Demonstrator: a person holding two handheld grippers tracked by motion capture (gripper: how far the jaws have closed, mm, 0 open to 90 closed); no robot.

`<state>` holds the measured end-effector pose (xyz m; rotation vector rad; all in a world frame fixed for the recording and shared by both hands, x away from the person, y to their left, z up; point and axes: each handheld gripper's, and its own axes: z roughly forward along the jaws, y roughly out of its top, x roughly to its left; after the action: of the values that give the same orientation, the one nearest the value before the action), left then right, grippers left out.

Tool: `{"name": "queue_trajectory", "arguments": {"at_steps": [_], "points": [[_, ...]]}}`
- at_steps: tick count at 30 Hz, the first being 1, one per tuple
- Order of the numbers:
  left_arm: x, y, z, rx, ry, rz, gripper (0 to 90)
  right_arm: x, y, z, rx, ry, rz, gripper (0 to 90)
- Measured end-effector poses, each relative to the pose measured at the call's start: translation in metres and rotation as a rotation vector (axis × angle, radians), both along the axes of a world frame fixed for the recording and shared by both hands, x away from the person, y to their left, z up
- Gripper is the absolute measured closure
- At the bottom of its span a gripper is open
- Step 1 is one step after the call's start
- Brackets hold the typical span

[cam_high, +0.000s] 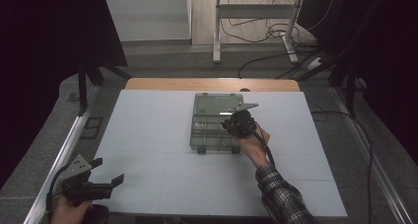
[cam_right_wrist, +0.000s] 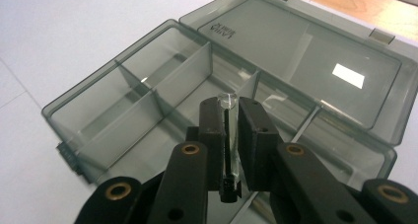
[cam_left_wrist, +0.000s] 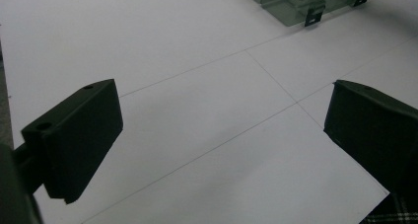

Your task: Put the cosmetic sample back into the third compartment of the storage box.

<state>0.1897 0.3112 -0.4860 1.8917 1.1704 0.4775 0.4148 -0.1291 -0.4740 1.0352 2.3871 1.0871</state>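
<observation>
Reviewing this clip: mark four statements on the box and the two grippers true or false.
1. The compartment box has its lid open. True.
2. The right gripper has its jaws spread wide and empty. False: they are closed on a small clear piece.
3. The left gripper is open, away from the box. True.
4. The box sits at the table's near left corner. False: it lies toward the far middle, and the left gripper is by that corner.

Dim, perhaps underexposed, dark edges
</observation>
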Motion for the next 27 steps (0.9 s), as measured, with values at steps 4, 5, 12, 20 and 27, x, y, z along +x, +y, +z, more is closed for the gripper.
{"name": "queue_trajectory", "arguments": {"at_steps": [4,5,12,20,27], "points": [[0.0,0.0,0.0,-0.002,0.0,0.001,1.7,0.005,0.001,-0.001,-0.004,-0.002,-0.009,80.8],[0.0,0.0,0.0,-0.003,0.001,0.001,1.7,0.009,0.001,-0.001,-0.001,-0.003,-0.014,80.8],[0.0,0.0,0.0,-0.004,0.001,0.001,1.7,0.018,0.001,-0.003,-0.002,-0.005,-0.028,80.8],[0.0,0.0,0.0,-0.006,0.002,0.0,1.7,0.028,0.005,-0.011,-0.01,-0.002,-0.033,80.8],[0.0,0.0,0.0,-0.008,0.002,-0.001,1.7,0.032,0.011,-0.019,-0.024,0.004,-0.025,80.1]]}}
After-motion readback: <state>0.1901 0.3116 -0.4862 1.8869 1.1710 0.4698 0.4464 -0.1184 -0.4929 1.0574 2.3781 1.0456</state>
